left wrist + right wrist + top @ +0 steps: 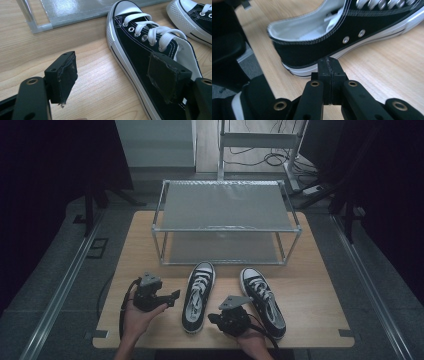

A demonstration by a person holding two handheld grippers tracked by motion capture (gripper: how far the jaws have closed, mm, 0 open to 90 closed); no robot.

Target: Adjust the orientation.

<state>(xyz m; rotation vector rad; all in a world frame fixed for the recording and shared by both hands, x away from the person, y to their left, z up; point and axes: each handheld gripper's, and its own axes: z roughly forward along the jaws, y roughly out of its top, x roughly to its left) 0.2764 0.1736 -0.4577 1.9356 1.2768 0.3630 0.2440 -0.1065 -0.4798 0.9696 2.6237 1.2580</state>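
Two black canvas sneakers near bench's front edge | left gripper (112, 77) jaws wide, beside left sneaker (150, 62) | right gripper (329, 72) jaws pressed together, empty, at heel of left sneaker.

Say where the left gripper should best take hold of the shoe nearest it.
Probably the heel collar of the left shoe, from above: it stands upright on its sole with the opening facing up, so the open left gripper could put one jaw inside and one outside that thin wall.
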